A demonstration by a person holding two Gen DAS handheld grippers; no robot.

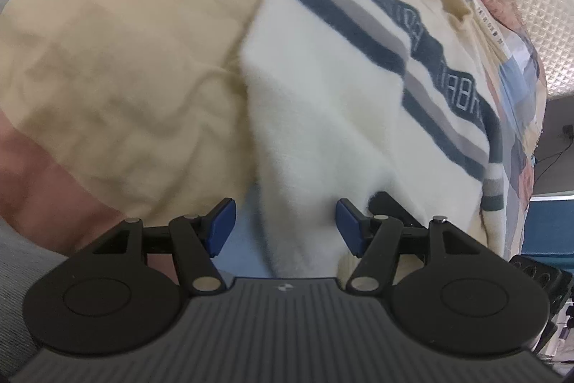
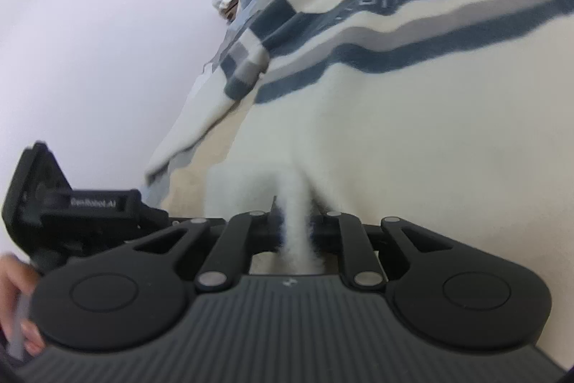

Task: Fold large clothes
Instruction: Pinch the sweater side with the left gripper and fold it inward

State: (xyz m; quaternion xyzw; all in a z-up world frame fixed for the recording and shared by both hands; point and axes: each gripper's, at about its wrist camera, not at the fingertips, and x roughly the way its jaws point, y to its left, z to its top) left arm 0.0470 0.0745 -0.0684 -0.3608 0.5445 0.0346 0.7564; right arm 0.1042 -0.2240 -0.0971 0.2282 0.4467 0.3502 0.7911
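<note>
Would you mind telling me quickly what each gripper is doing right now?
Left gripper: open, its jaws apart around the edge of the cream sweater, not pressing on it.
Right gripper: shut on a pinched fold of the sweater.

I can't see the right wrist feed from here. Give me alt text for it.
The right gripper is shut on a pinched fold of a cream fleece sweater with navy and grey chest stripes and pale lettering. The sweater lies spread over a beige sheet. At the left edge, a hand grips a second black gripper before a white wall.
</note>
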